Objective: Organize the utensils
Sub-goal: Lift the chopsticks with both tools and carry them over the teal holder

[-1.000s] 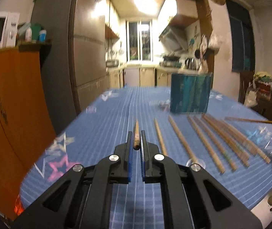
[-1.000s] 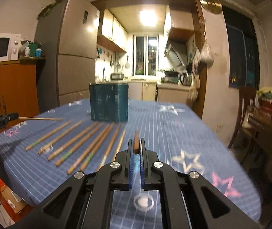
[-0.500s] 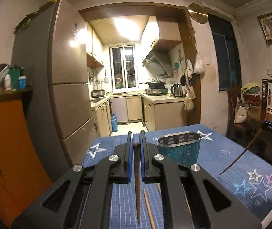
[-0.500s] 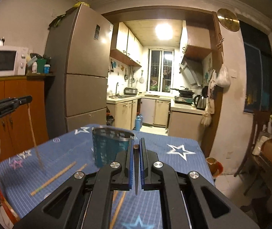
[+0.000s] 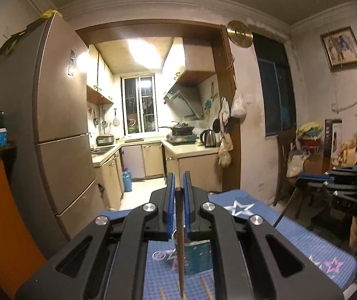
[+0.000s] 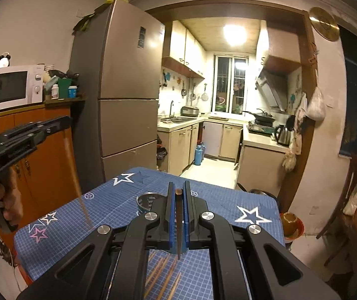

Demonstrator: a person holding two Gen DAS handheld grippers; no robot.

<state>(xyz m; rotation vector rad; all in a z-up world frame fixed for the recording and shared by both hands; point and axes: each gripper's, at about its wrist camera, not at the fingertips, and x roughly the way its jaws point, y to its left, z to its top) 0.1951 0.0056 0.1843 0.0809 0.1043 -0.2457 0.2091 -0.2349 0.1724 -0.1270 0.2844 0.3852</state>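
While both grippers hang above the blue table (image 6: 108, 207), each pinches one chopstick pointing down. Left gripper (image 5: 178, 187) is pressed on its chopstick (image 5: 180, 250), the tip low over the loose chopsticks (image 5: 204, 286). Right gripper (image 6: 178, 195) clamps its chopstick (image 6: 179, 227) above more loose ones (image 6: 163, 275). Holder (image 5: 198, 257) stands just behind, partly hidden by the fingers. Beyond: fridge (image 6: 123, 95), microwave (image 6: 15, 85), kitchen.
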